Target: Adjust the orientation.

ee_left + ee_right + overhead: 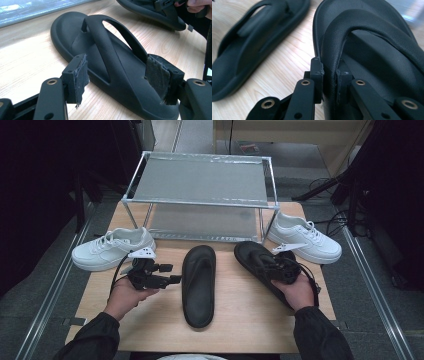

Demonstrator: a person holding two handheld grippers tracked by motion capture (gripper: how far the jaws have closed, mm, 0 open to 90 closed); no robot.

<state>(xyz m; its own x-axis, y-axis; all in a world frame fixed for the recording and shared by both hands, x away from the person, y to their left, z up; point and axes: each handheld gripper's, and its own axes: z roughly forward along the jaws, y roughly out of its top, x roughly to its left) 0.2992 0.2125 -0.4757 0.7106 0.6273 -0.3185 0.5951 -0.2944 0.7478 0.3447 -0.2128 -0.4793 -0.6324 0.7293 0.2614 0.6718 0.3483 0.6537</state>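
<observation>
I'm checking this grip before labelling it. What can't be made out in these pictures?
- High view: the right gripper is black against the right sandal, so its jaws can't be told apart there.
- Right gripper view: the sandal's heel is cut off by the edge, and the middle sandal is blurred.
- Left gripper view: the open left gripper hides the middle sandal's near edge.

No text, label, brand or number can be read anywhere.
</observation>
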